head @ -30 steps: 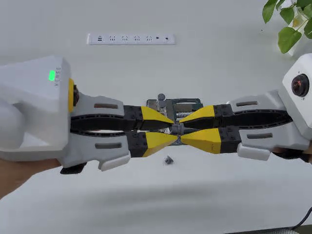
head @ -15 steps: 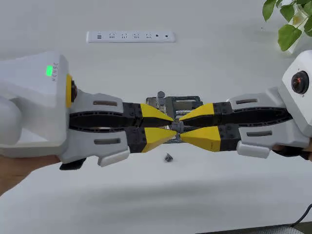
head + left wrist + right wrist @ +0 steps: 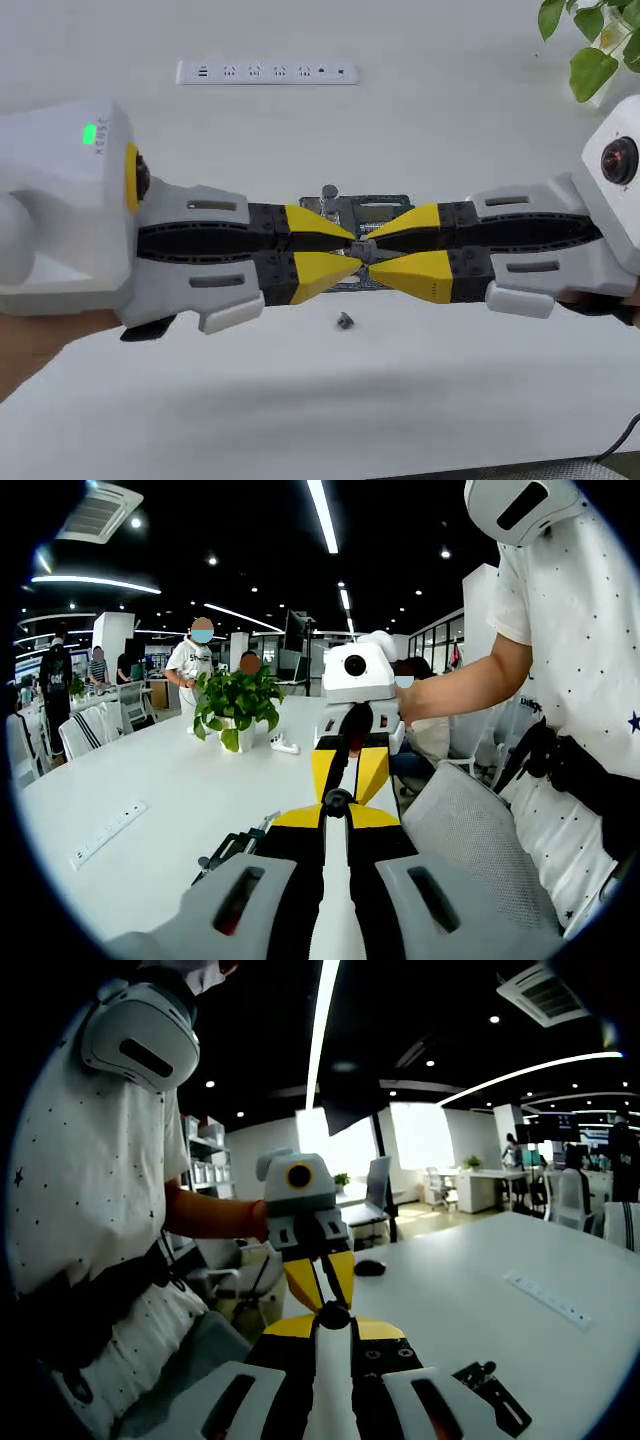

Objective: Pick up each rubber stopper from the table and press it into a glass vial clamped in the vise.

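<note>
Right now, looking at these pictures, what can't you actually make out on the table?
- Head view: the dark piece pinched between the left gripper and the right gripper is too small to identify.
- Head view: both grippers cross the vise, so what it clamps is hidden.
- Head view: the loose grey bit on the table is too small for detail.
- Head view: the plant is cut off by the top-right edge.

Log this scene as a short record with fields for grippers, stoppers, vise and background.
left gripper: fingers shut on held stopper
right gripper: fingers shut on the same stopper, tip to tip with left
loose stopper: on table, nearer the person than vise
background: power strip, plant
</note>
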A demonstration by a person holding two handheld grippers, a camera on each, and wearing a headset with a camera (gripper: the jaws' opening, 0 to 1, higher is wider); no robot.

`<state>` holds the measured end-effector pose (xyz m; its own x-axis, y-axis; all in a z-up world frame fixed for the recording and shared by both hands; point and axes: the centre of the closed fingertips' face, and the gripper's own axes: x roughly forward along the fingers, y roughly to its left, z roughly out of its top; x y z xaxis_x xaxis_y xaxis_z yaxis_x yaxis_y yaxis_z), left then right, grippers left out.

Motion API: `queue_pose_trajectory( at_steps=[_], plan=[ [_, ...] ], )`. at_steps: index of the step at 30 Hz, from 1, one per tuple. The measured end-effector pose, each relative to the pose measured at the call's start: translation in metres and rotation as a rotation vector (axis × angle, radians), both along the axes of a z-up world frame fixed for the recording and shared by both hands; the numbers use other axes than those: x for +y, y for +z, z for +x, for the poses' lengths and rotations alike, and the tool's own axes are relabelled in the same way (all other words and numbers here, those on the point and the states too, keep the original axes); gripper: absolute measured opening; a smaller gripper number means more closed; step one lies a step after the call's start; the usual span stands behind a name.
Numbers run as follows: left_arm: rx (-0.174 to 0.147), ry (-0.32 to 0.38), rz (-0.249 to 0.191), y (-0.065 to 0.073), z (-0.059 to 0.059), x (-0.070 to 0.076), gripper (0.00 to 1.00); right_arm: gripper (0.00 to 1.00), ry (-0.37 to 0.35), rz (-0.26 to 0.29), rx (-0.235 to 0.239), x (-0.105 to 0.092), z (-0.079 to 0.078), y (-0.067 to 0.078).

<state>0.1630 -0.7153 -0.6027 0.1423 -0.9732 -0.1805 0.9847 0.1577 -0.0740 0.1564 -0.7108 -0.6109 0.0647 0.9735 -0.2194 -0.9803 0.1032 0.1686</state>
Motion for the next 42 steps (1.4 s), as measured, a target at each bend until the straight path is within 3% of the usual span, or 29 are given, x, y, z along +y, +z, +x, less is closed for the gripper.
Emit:
queue_pose_trajectory(
  at_steps=[19,30,42],
  plan=[
    [0.041,0.034,-0.102,0.017,0.006,0.003,0.04,0.09,-0.053,0.088,0.02,-0.001,0.008,0.016],
    [0.042,0.034,-0.104,0.017,0.004,0.002,0.04,0.08,-0.056,0.119,0.024,0.002,0.007,0.024],
    [0.048,0.043,-0.124,0.022,0.006,0.004,0.04,0.08,-0.058,0.109,0.011,0.001,0.007,0.025]
  ],
)
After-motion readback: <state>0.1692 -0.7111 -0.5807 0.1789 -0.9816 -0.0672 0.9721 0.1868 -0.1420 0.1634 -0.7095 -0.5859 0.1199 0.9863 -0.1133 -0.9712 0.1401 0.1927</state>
